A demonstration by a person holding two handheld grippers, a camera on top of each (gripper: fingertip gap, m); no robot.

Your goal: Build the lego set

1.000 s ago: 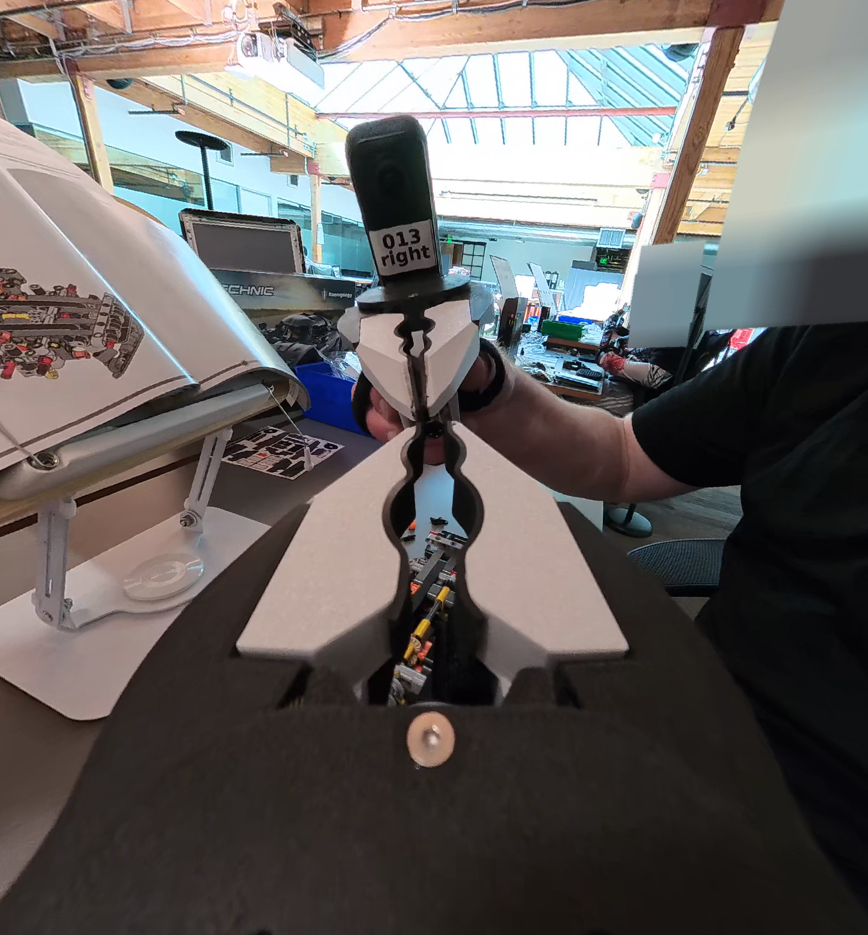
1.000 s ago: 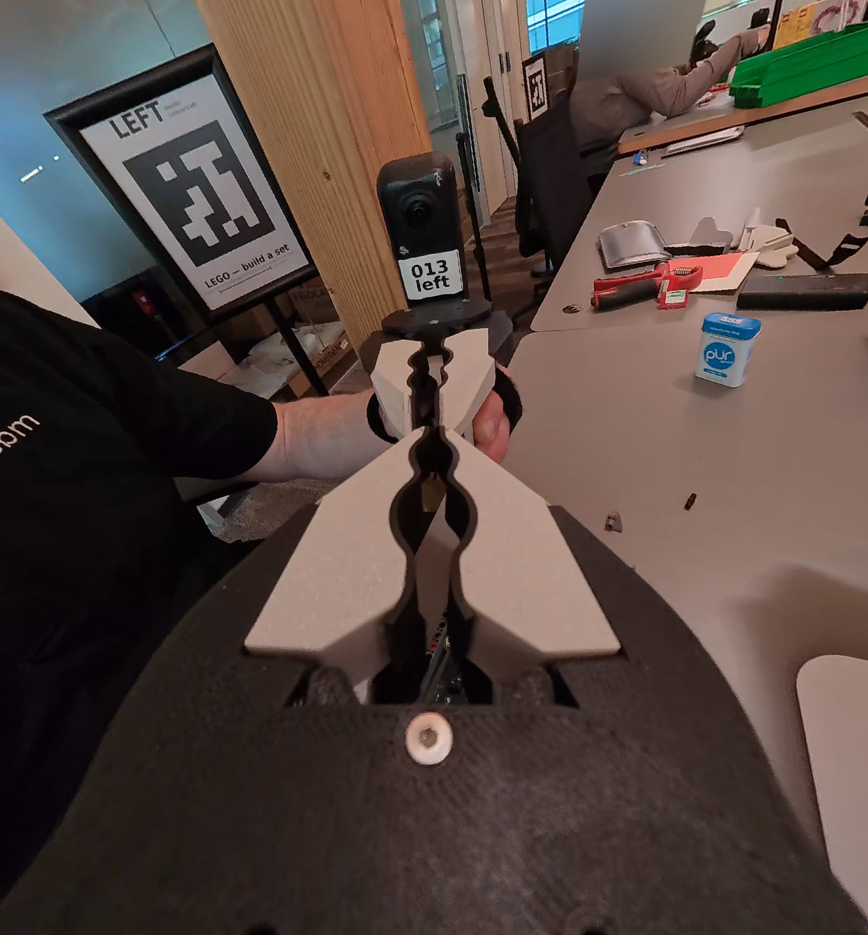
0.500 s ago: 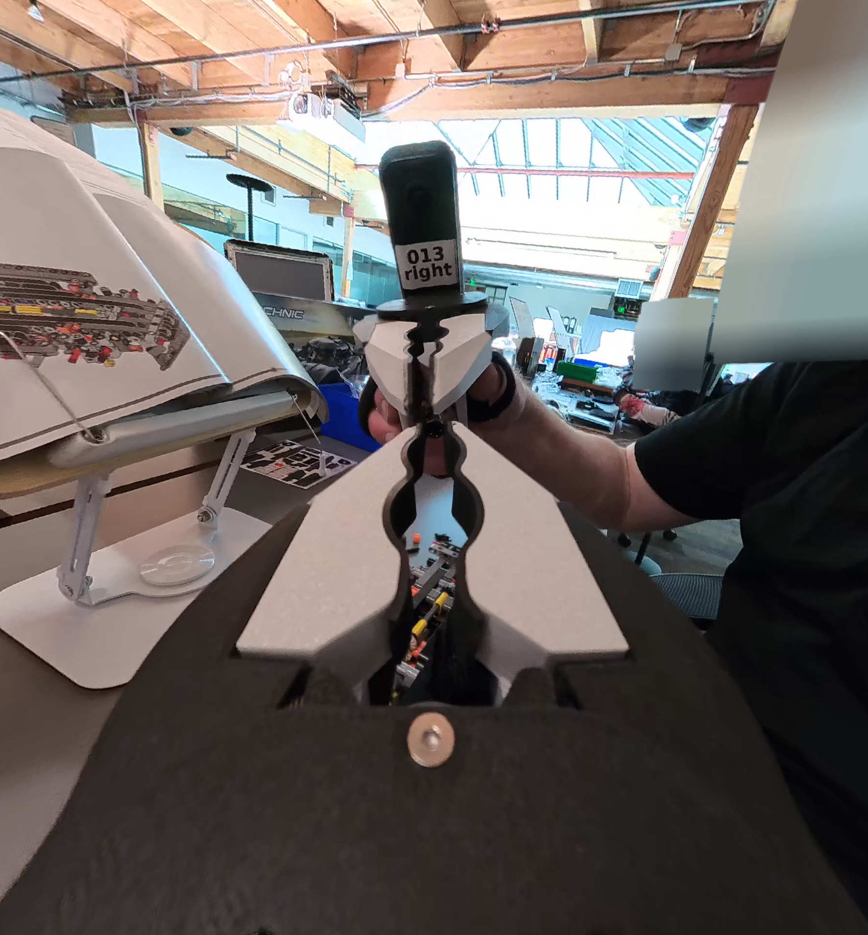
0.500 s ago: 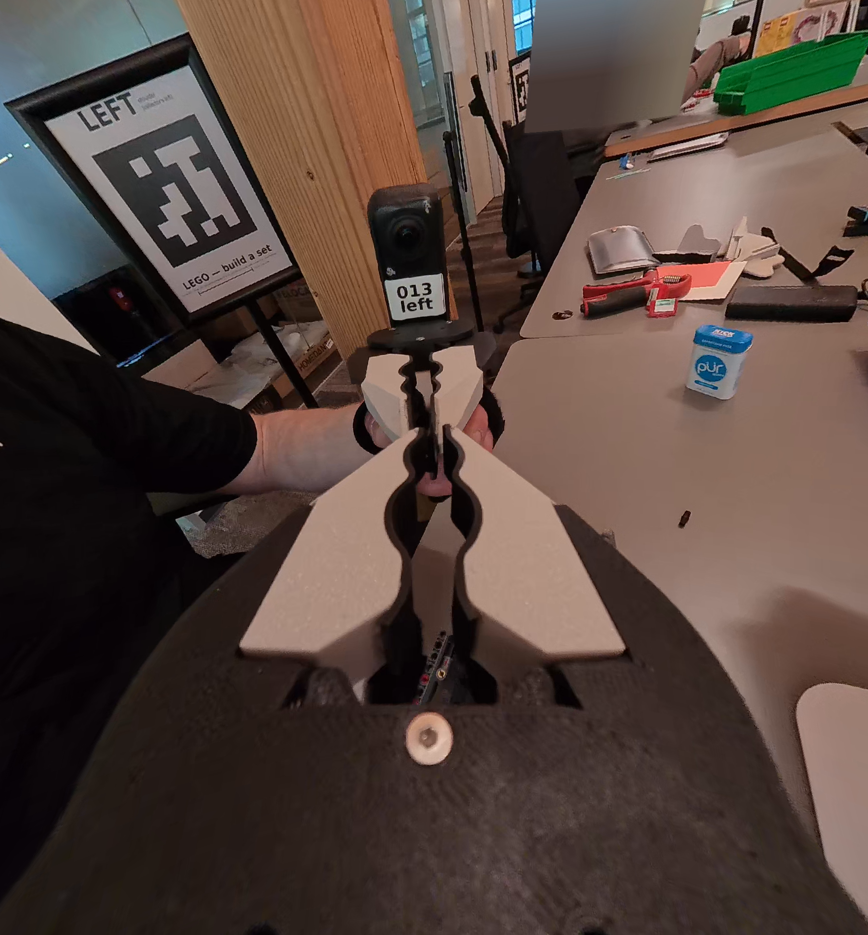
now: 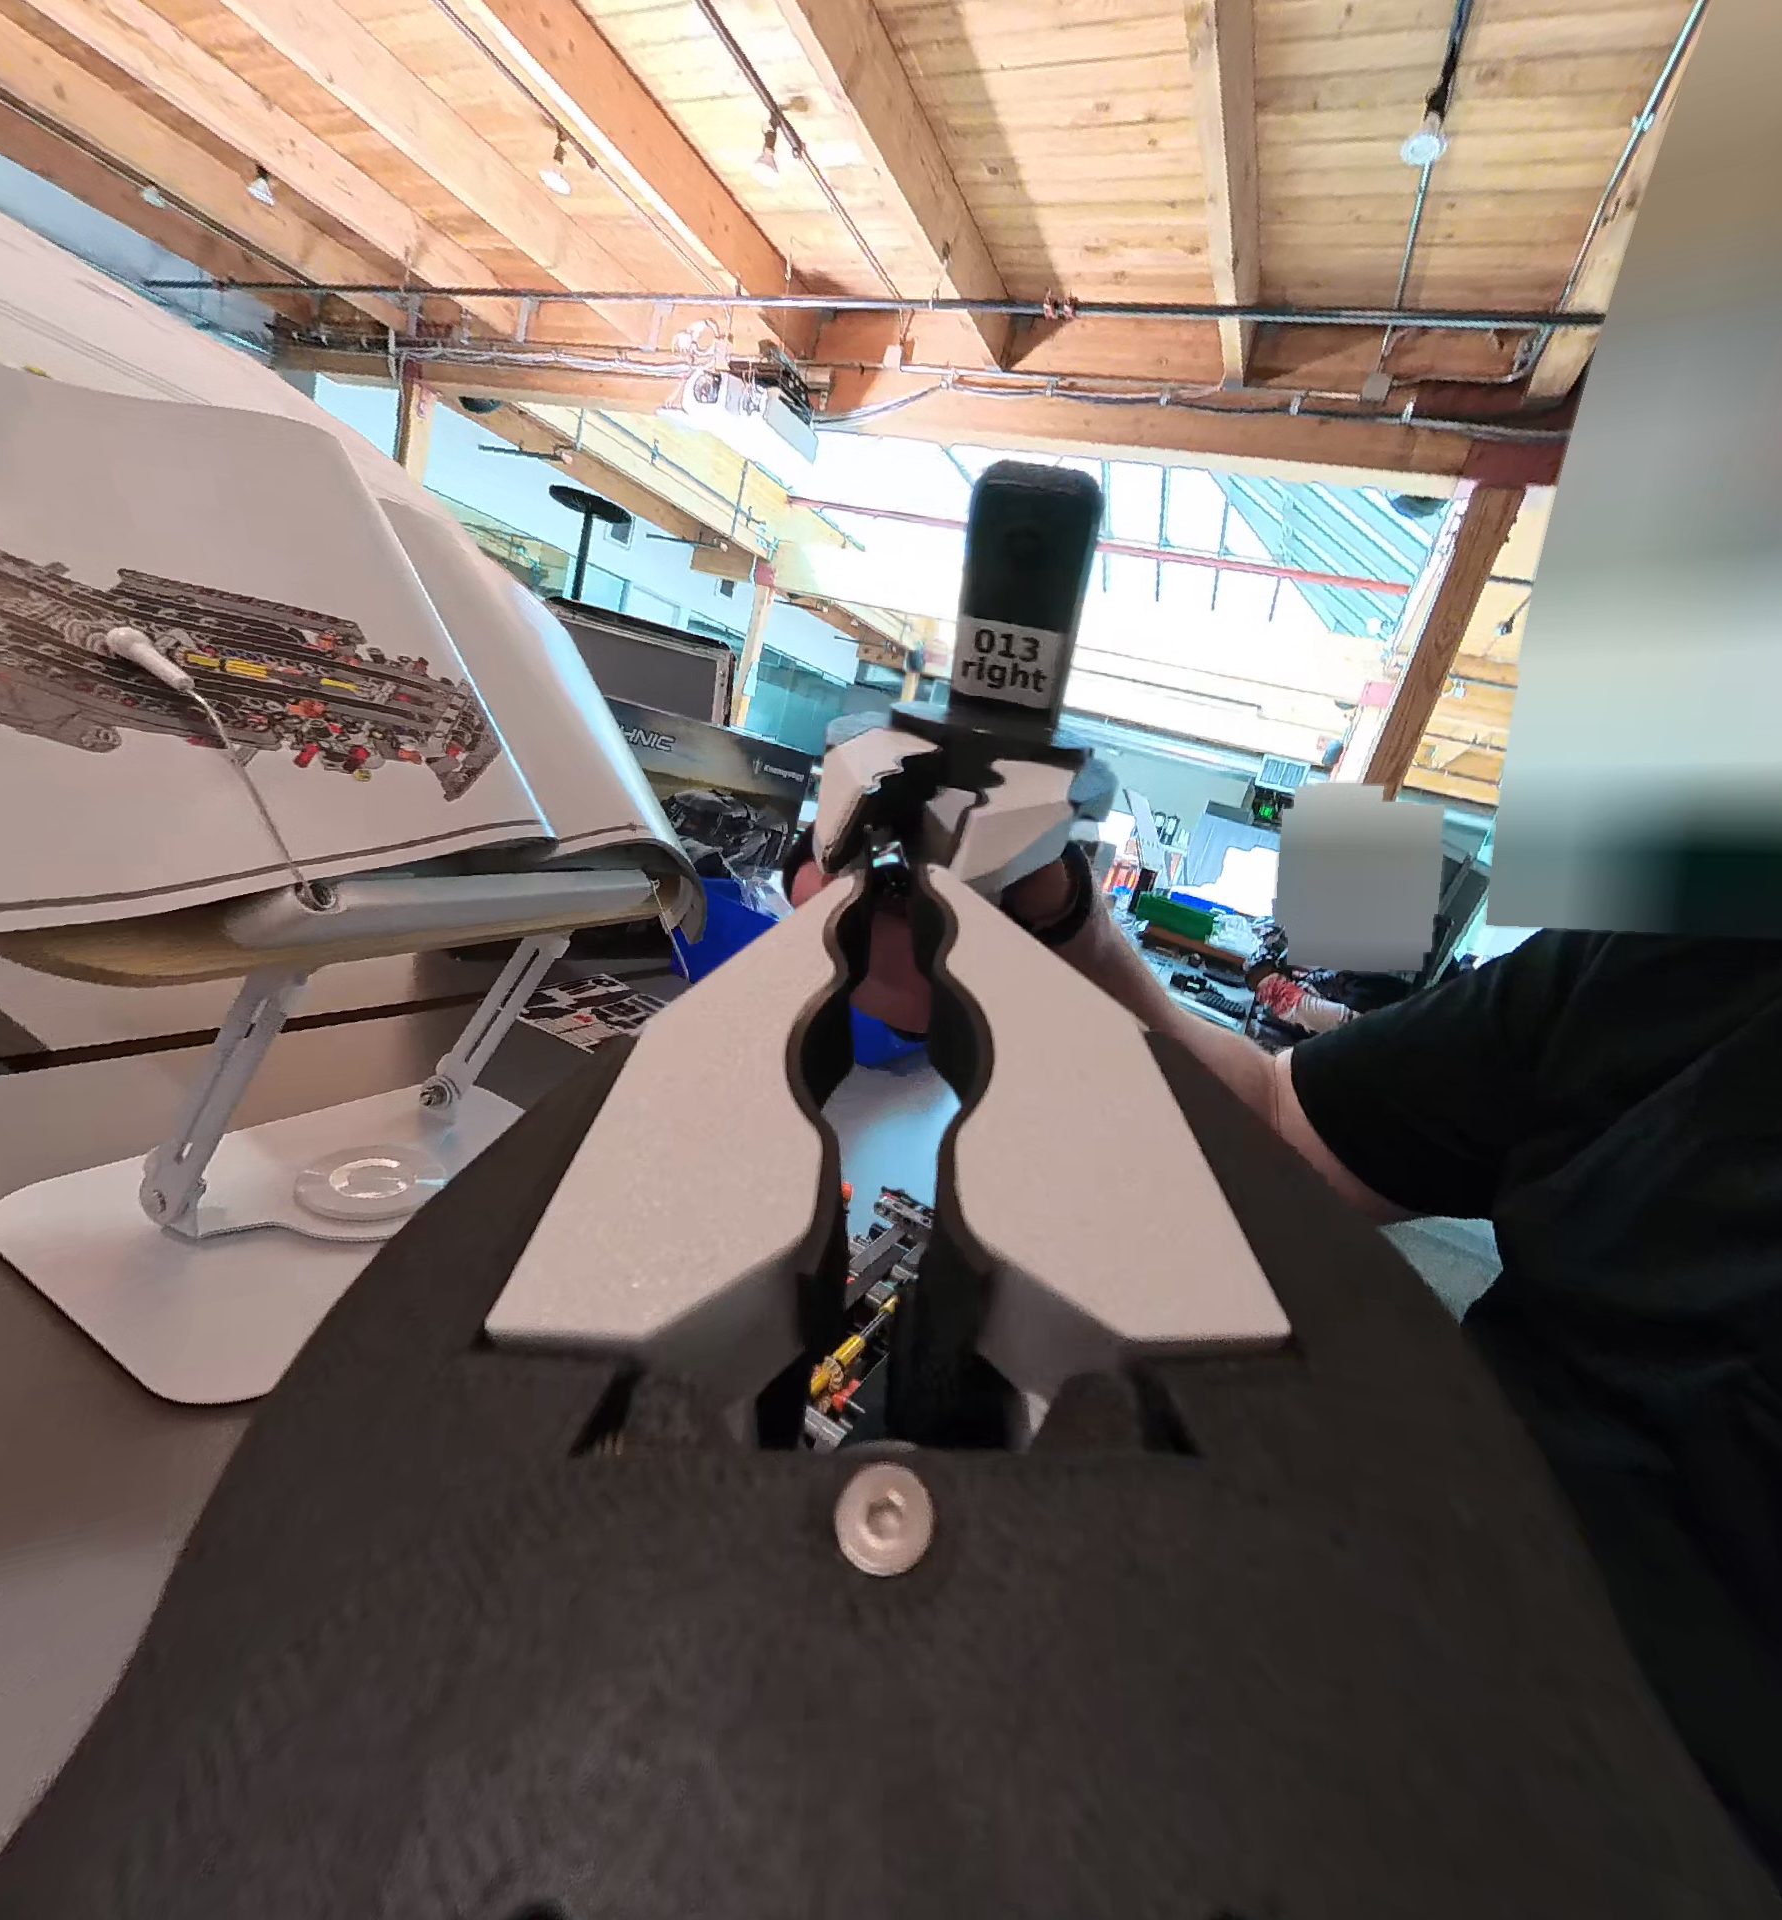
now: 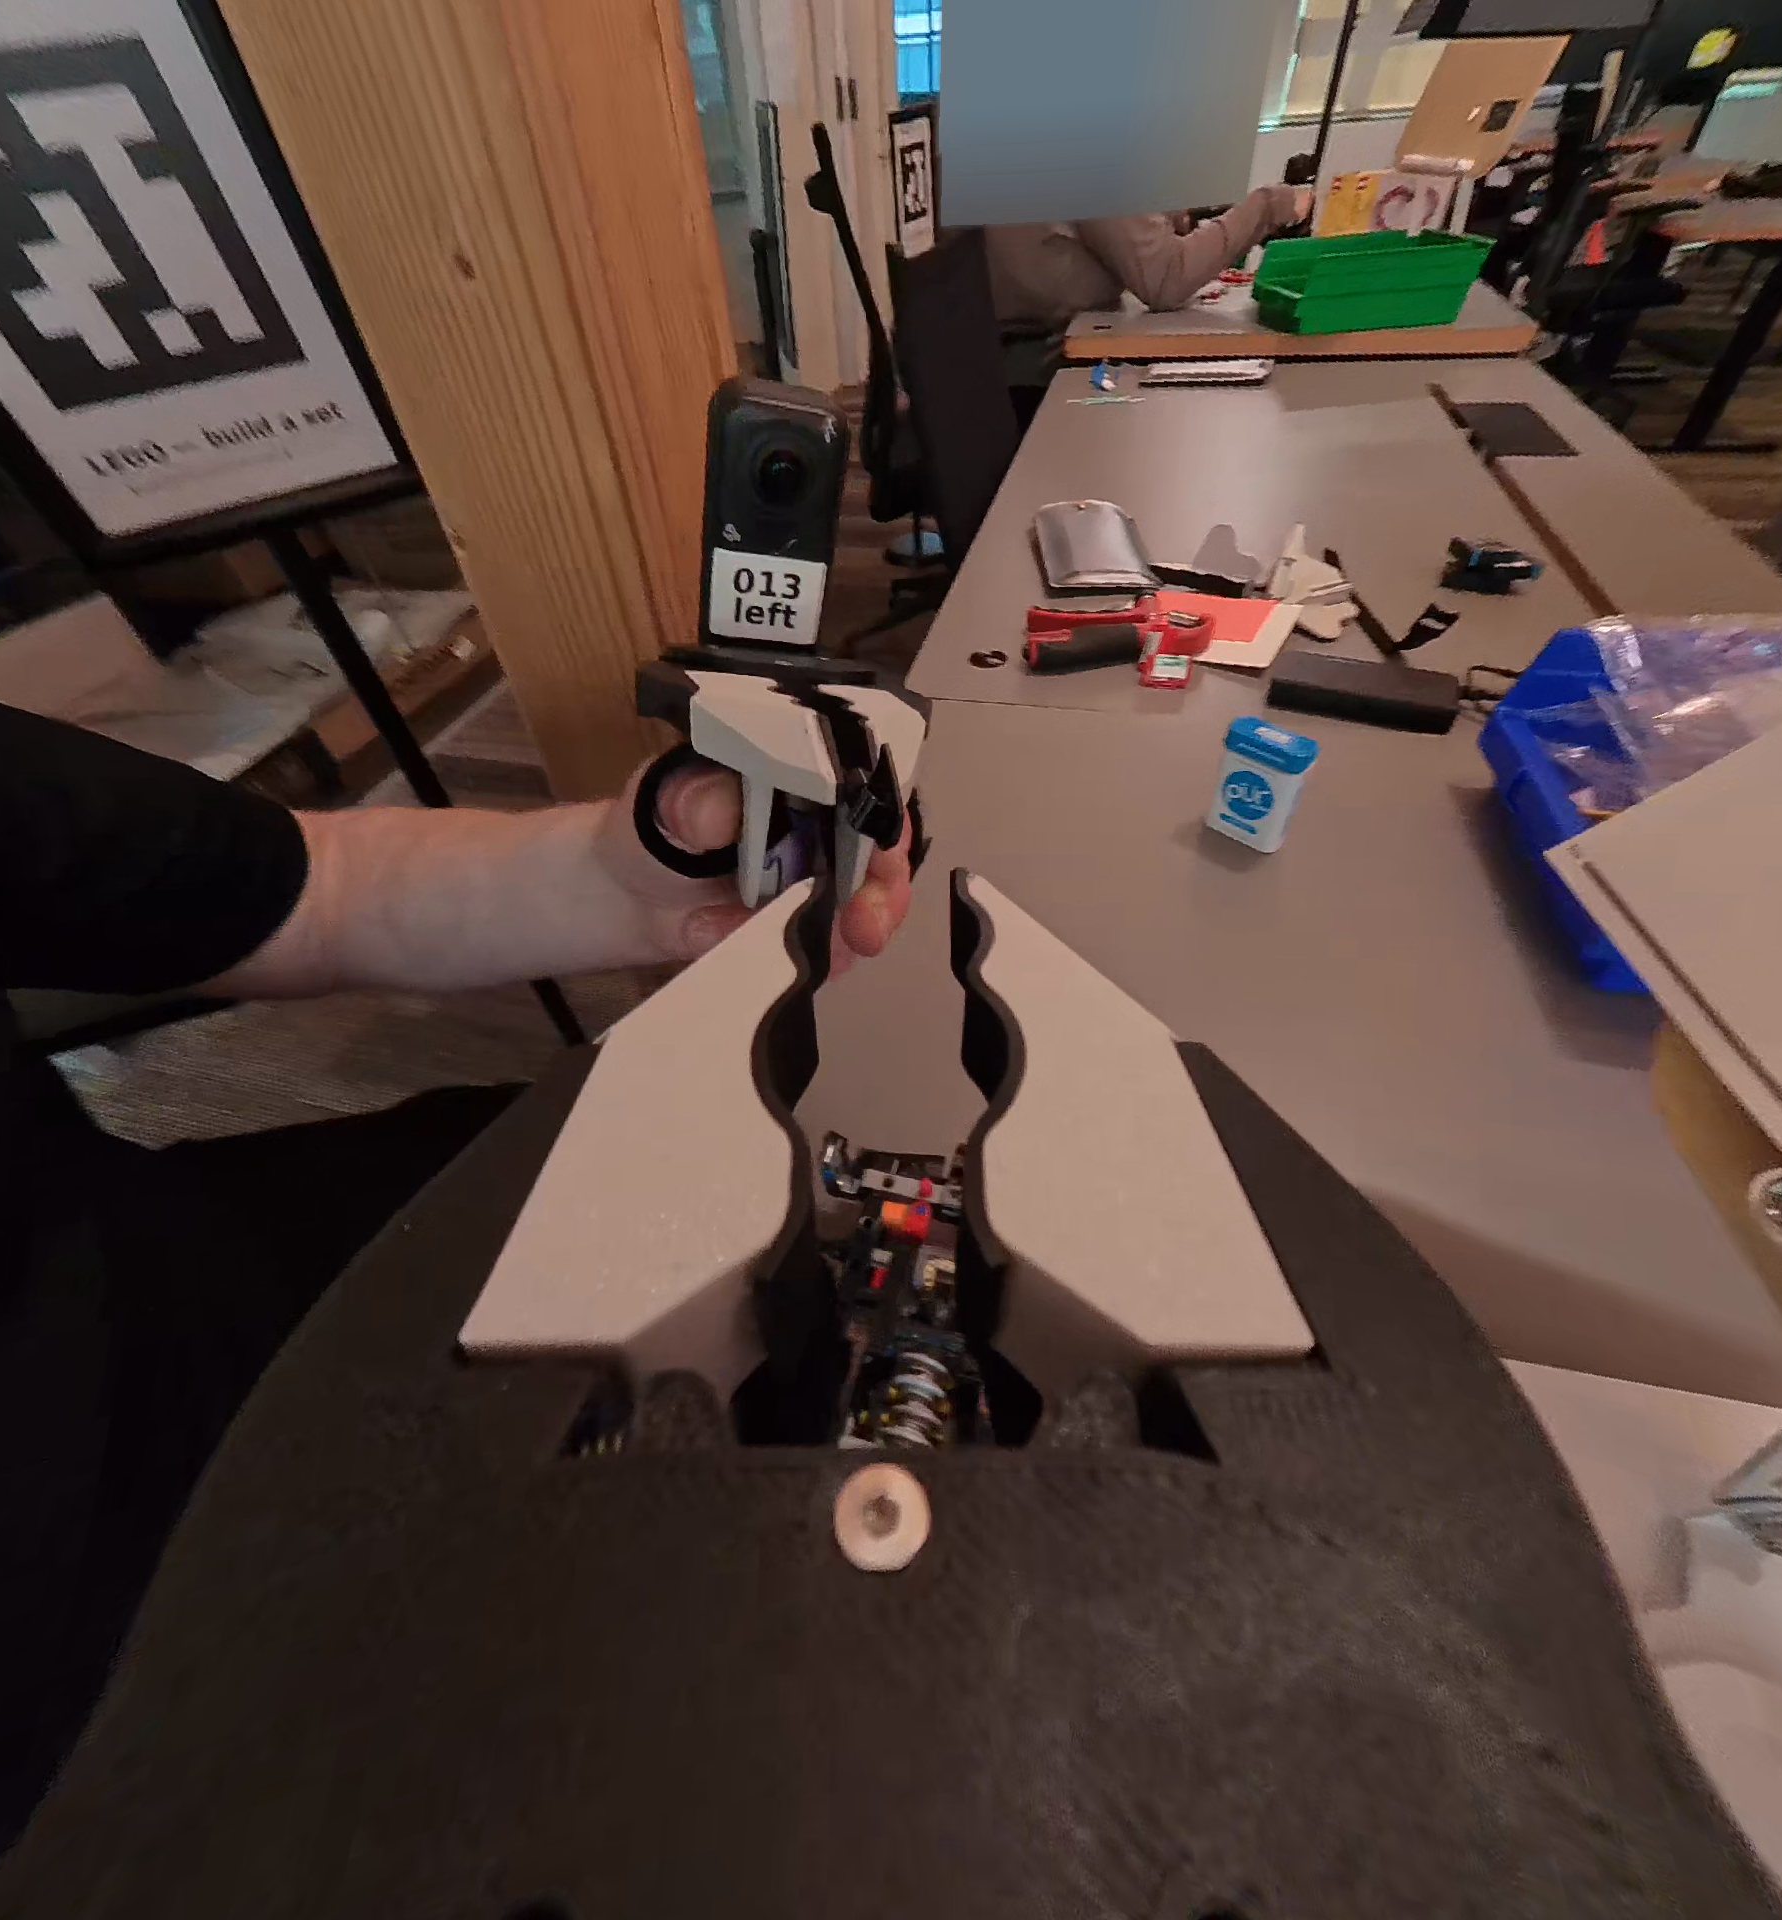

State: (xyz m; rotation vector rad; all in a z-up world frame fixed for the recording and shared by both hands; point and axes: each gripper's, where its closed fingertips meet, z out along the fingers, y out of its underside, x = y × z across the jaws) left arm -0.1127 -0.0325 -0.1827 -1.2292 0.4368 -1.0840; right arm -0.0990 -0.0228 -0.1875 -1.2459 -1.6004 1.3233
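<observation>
Each tool has pale grey wedge fingers (image 5: 679,1174) with wavy black inner edges, set in a rough black body with one silver screw (image 5: 884,1521). A black camera (image 6: 773,488) with a white sticker tops the left tool (image 6: 845,810). The person wears a black short sleeve (image 5: 1552,1081).

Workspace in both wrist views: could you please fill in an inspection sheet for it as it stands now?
Surface: grey table, mostly bare near the work.
Job's things: lego model below the grippers; instruction book open on a white stand; blue bin of bagged parts.
Clutter: small white-and-blue tub; red-handled tool; black brick.
Grippers: left gripper shut on a small black piece; right gripper open, empty.
Cables: what looks like a thin lead at the black brick's end.
Surroundings: wooden post; marker board; a person at a far desk with green bins.
</observation>
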